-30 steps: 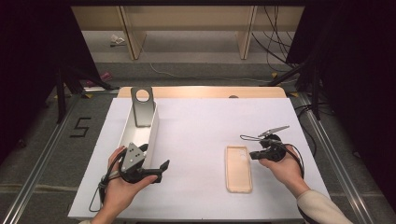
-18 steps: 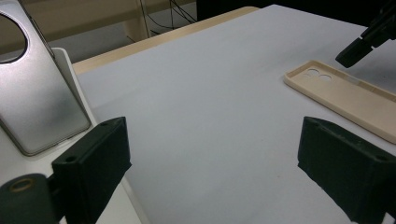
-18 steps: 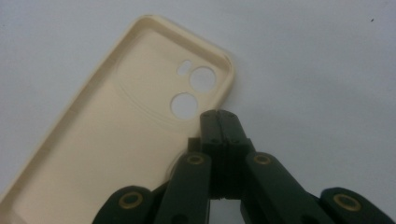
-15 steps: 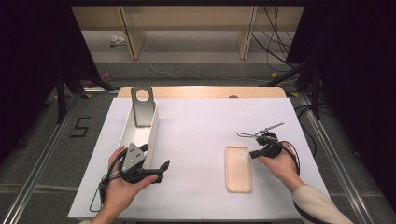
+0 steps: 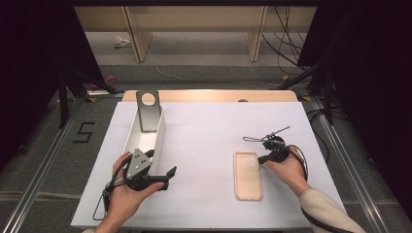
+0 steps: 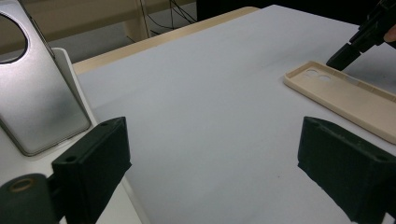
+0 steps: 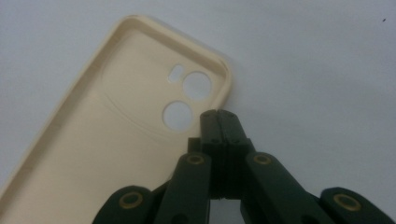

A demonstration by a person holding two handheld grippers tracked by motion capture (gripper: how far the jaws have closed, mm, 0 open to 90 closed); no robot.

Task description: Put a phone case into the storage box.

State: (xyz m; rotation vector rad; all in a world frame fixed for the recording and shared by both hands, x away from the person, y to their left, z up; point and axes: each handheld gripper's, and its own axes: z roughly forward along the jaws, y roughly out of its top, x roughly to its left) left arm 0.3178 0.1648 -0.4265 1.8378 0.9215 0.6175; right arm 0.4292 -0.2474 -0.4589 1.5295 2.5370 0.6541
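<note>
Notably, the cream phone case lay open side up on the white table sheet, in front of our right arm, its camera holes at the far end. Our right gripper had its jaws pressed together with nothing between them, the tip poised at the case's far corner beside the camera holes; whether it touched the rim we could not tell. Our left gripper rested near the table's left side with its jaws spread wide and empty, just beside the white tray in which a silver phone leaned, back outward.

We judged the chief risk to lie at the case. A closed tip pushed against a light, flexible shell would likely slide it across the smooth sheet rather than lift it, or skew it away from the gripper. Pressed down on the raised rim, the tip might also tip the near end up. Any grasp would first require the jaws to part, and a late opening could knock the case aside.
</note>
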